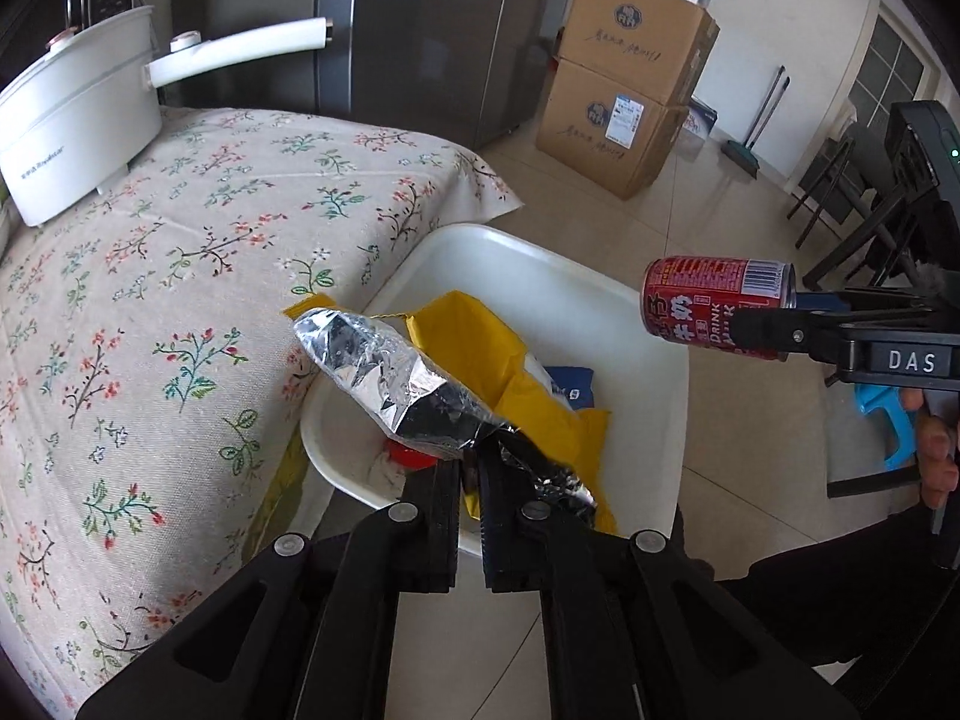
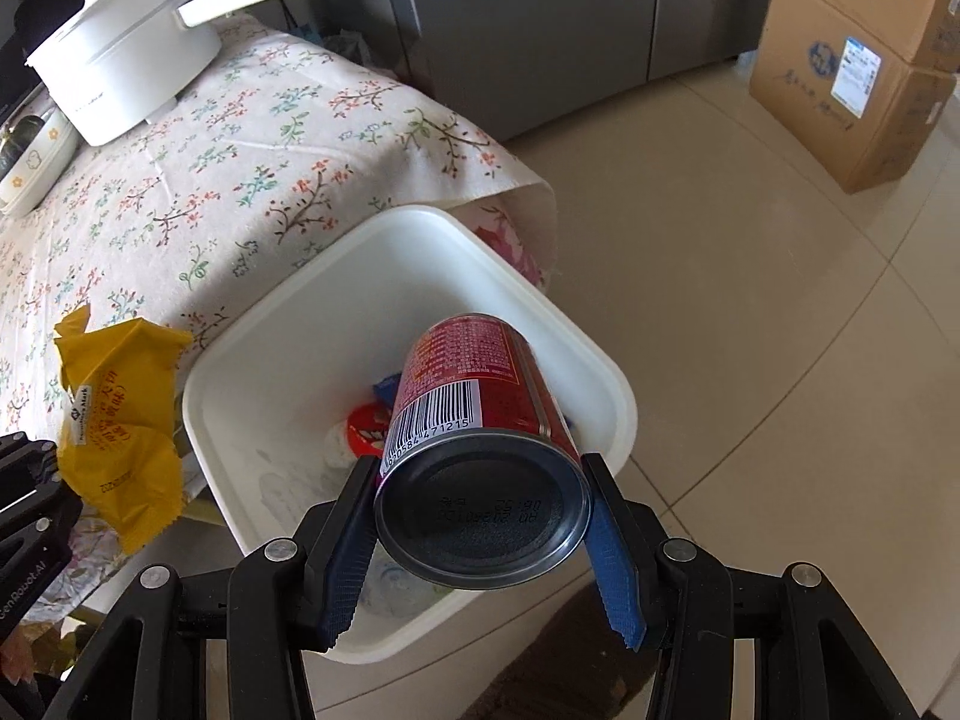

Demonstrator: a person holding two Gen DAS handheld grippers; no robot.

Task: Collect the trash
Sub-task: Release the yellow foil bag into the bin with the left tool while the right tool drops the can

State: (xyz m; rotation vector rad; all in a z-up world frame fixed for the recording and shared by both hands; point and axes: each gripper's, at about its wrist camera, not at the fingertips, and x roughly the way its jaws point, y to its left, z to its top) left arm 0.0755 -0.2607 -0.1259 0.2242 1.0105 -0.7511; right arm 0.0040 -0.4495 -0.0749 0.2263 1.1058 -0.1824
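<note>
A crumpled yellow snack wrapper (image 1: 420, 390), silver inside, is pinched at its near end in the nearly closed left gripper (image 1: 471, 468), over the white bin (image 1: 630, 312) beside the floral-clothed table (image 1: 150, 300). A red drink can (image 2: 480, 414) is clamped sideways in the right gripper (image 2: 483, 516), above the bin's right side.
</note>
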